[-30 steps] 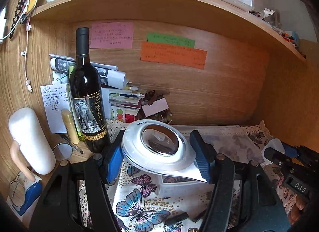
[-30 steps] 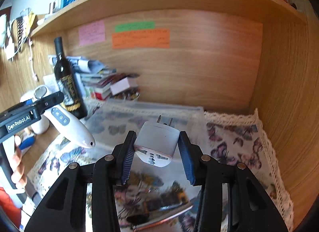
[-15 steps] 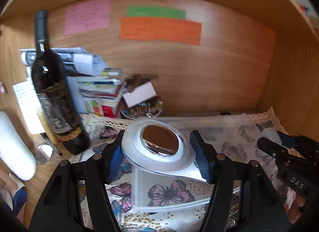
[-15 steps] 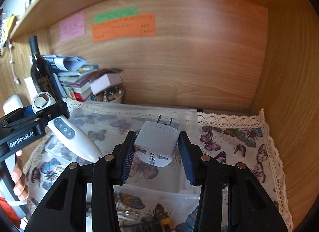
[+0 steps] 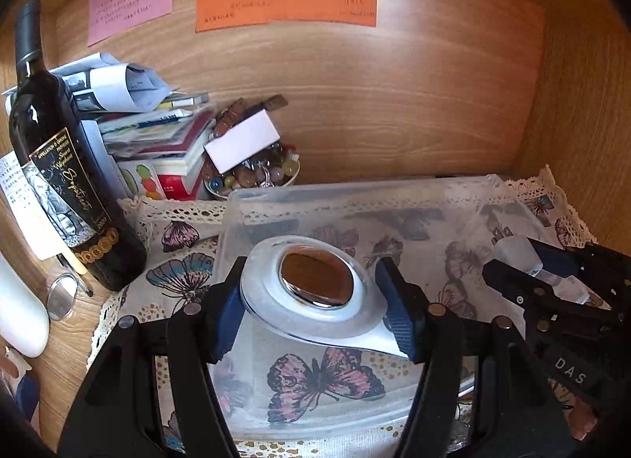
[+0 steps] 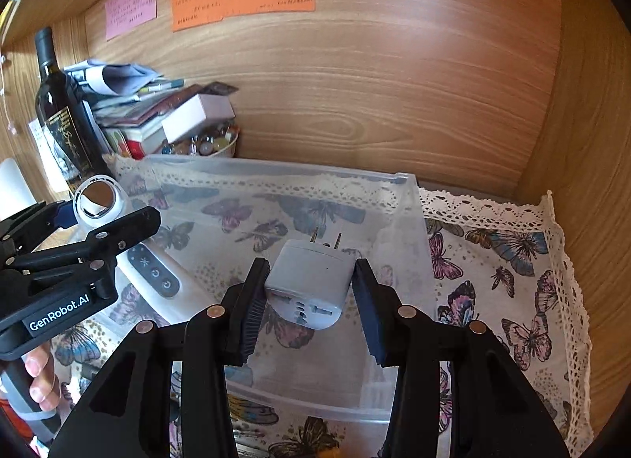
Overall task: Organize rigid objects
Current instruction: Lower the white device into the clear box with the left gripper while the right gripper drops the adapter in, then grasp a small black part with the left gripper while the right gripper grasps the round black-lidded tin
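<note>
**A:** Where do your two loads sit against the clear bin [image 6: 406, 221]?

**B:** You have the white plug adapter [image 6: 311, 284] clamped in your right gripper [image 6: 311, 300], its fingers [image 6: 248, 300] pressed on both flanks, prongs pointing away from you toward the back wall. It hangs over the middle of the bin, above the floor and not touching it.

**A:** And the left?

**B:** Your left gripper [image 5: 315, 300] is clamped on the head of the white handheld device [image 5: 315, 284], ringed lens facing up. Its long body runs down and toward you, the tail dipping inside the bin's left part.

**A:** So which goes first?

**B:** I'd judge the adapter: it is already centred, so you only need to go straight down and let go. The device lies slantwise, so lay it along the bin's left wall, clear of the wine bottle [image 5: 59, 166] standing just outside on the counter [image 5: 67, 343].
</note>
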